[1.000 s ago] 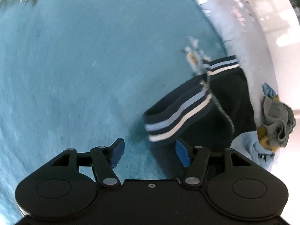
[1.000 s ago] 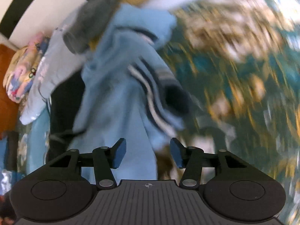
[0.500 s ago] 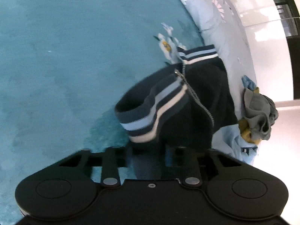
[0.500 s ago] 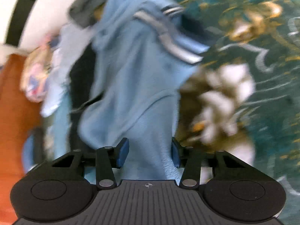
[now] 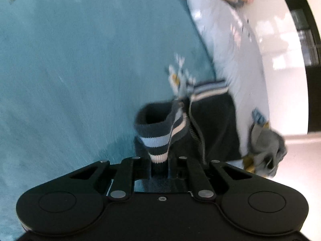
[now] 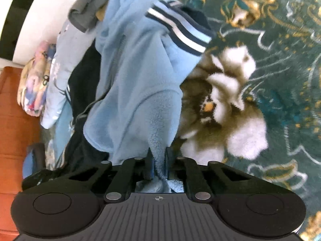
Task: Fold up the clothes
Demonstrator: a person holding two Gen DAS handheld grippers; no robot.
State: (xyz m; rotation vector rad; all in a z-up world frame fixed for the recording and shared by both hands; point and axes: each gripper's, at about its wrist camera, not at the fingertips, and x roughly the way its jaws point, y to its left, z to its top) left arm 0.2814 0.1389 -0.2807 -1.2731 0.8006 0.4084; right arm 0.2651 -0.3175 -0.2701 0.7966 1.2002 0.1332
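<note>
A dark navy zip jacket (image 5: 214, 124) with striped ribbed bands lies on a teal rug (image 5: 70, 70). In the left wrist view my left gripper (image 5: 159, 166) has its jaws closing, and the pads pinch the jacket's striped band (image 5: 158, 140), which is lifted and bunched. The right wrist view shows the jacket's light blue fleece inside (image 6: 136, 76) and a striped cuff (image 6: 180, 32). My right gripper (image 6: 158, 160) is shut on a fold of that fleece, which rises straight out from between the fingers.
A crumpled grey garment (image 5: 264, 142) and a pale blue garment (image 5: 226, 40) lie beside the jacket at the rug's edge, with a white floor beyond. A colourful folded cloth (image 6: 34, 84) sits by an orange surface (image 6: 14, 110). The rug's flower pattern (image 6: 230, 92) lies right of the fleece.
Both grippers went from open to closed. The left one closed on the striped band and lifted it. The right one moved onto the blue fleece and clamped a fold.
</note>
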